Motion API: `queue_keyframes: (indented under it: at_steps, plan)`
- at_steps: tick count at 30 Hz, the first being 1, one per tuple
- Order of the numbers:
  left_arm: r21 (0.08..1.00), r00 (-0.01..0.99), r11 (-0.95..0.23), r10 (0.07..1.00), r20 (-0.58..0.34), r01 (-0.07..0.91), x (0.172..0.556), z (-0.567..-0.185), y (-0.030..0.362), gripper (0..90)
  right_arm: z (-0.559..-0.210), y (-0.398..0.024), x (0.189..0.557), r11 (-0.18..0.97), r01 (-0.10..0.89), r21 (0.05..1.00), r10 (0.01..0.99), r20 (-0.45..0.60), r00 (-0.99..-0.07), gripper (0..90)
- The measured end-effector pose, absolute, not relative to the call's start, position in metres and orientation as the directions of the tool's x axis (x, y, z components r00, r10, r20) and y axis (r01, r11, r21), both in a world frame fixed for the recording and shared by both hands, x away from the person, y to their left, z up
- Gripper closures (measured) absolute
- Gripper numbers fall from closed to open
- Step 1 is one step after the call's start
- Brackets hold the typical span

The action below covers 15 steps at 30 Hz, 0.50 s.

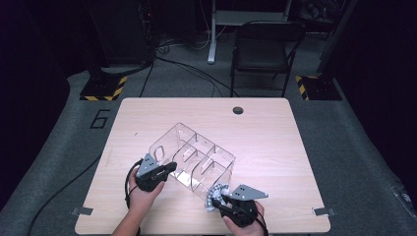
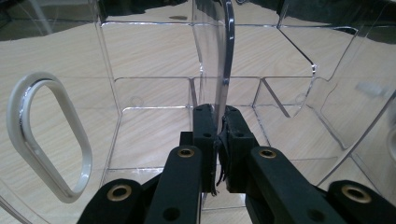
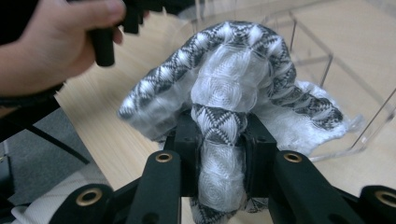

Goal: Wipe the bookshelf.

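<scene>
Though clamped hard, pinching only the thin edge of one inner wall of the clear box (image 2: 224, 46): left gripper (image 2: 218, 116), fingers pressed nearly together with just that sheet between the pads. Slick plastic, narrow bite; could slide off under any twist or tug, letting the box drop or skid. Could also flex or crack that wall if levered sideways. Just beside the pinched wall, an oval handle hole (image 2: 28, 140) in the box's side, untouched.

Closed on a bunched black-and-white patterned cloth (image 3: 233, 79): right gripper (image 3: 219, 130), fingers squeezing a fold in the middle, loose ends flopping out to both sides and over the top. Held just off the box's near corner, at its open side, not yet inside any compartment. Likely to snag a dangling end on a divider edge while going in, so dragging the box against the left grip. Likely too to land half in and half out if released early, or to spread across two compartments.

Further out, seen from above, left gripper (image 1: 162, 169) at the box's (image 1: 196, 147) near left edge, right gripper (image 1: 221, 196) and cloth (image 1: 216, 192) at its near right corner. Looks tipped rather than flat on the table (image 1: 275, 147); hard to tell how firmly seated, so liable to rock if pushed from the cloth side. Close quarters between left hand (image 3: 51, 46) and cloth; risk of a bump there.
</scene>
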State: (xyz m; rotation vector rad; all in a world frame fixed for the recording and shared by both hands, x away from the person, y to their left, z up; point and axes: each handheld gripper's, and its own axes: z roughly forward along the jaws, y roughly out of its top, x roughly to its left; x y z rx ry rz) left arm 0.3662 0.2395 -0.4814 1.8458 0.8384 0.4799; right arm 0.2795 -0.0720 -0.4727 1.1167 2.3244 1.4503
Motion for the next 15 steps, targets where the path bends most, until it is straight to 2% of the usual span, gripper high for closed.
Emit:
queue_keyframes:
  at_steps: [6, 9, 15]
  plan:
    - [0.910, 0.677, -0.251, 0.735, -0.043, 0.330, 0.366, -0.481, 0.239, 86.2, -0.497, -0.070, 0.285, 0.264, 0.545, 0.796, 0.680, 0.246, -0.690, 71.8]
    - [0.910, 0.677, -0.254, 0.735, -0.039, 0.328, 0.366, -0.481, 0.239, 86.3, -0.489, -0.074, 0.282, 0.271, 0.534, 0.801, 0.686, 0.229, -0.691, 71.8]
    - [0.910, 0.678, -0.252, 0.734, -0.043, 0.330, 0.366, -0.481, 0.239, 86.3, -0.457, -0.089, 0.269, 0.200, 0.472, 0.858, 0.678, 0.227, -0.700, 71.7]
